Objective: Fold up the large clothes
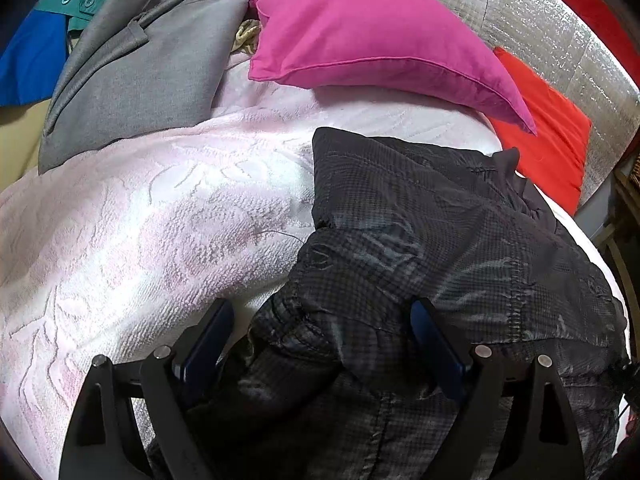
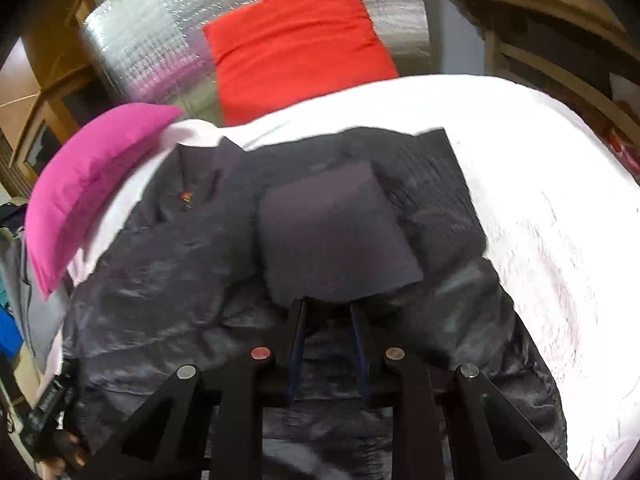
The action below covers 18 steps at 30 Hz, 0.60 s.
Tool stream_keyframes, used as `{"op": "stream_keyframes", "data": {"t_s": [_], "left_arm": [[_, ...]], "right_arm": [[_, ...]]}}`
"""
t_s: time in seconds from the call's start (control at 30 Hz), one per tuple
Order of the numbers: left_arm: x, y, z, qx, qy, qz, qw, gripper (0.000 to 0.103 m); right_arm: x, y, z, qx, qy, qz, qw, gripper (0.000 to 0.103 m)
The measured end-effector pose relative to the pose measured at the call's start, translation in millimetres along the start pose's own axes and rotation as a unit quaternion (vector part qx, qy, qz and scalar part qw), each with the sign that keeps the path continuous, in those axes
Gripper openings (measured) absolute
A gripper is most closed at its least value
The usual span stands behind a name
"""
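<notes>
**Dark jacket on bed, both tongs over it**

While the dark checked quilted jacket (image 1: 420, 240) lies spread on the pale pink textured bedspread (image 1: 140, 220), the left tongs (image 1: 322, 316) stand spread wide over its crumpled edge, pressing nothing. The right tongs (image 2: 328, 312) are narrowed, their tips at the jacket's folded dark panel (image 2: 332, 232); whether they pinch cloth cannot be told. A magenta pillow (image 1: 360, 36) lies beyond the jacket.

We find one dark checked jacket (image 1: 420, 240), shiny and quilted, lying crumpled and spread flat. Its gathered hem edge sits between the wide-set left jaws. Ahead of the narrow right jaws a matte dark square panel (image 2: 336, 236) rests folded on top of it, its near edge at the jaw tips.
</notes>
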<state>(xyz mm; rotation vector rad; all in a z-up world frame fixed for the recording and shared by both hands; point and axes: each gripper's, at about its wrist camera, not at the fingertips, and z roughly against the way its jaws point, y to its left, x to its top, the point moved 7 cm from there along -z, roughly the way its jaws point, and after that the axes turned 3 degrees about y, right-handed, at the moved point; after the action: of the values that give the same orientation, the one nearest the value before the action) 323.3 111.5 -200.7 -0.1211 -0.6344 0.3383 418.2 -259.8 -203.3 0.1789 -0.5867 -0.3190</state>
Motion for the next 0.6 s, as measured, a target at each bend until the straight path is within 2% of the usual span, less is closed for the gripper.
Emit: {"op": "stream_keyframes", "data": {"t_s": [0.07,0.17,0.2,0.23,0.27,0.3,0.43,0.6], "left_arm": [[0,0,0,0.001,0.000,0.000,1.0000,0.091],[0,0,0,0.000,0.000,0.000,1.0000,0.091],[0,0,0,0.000,0.000,0.000,1.0000,0.091],[0,0,0,0.000,0.000,0.000,1.0000,0.091],[0,0,0,0.000,0.000,0.000,1.0000,0.091],[0,-1,0,0.000,0.000,0.000,1.0000,0.091],[0,-1,0,0.000,0.000,0.000,1.0000,0.091],[0,-1,0,-0.001,0.000,0.000,1.0000,0.091]], "right_arm": [[-1,-3,0,0.012,0.000,-0.004,1.000,0.022],[0,-9,4,0.049,0.000,-0.029,0.998,0.031],[1,-11,8,0.069,-0.004,-0.046,0.997,0.049],[1,-12,13,0.087,-0.011,-0.059,0.994,0.073],[3,-12,18,0.104,-0.020,-0.070,0.992,0.080],[5,-10,23,0.112,-0.027,-0.077,0.990,0.083],[8,-4,30,0.145,-0.028,-0.095,0.985,0.083],[10,4,12,0.147,-0.001,-0.102,0.984,0.083]]}}
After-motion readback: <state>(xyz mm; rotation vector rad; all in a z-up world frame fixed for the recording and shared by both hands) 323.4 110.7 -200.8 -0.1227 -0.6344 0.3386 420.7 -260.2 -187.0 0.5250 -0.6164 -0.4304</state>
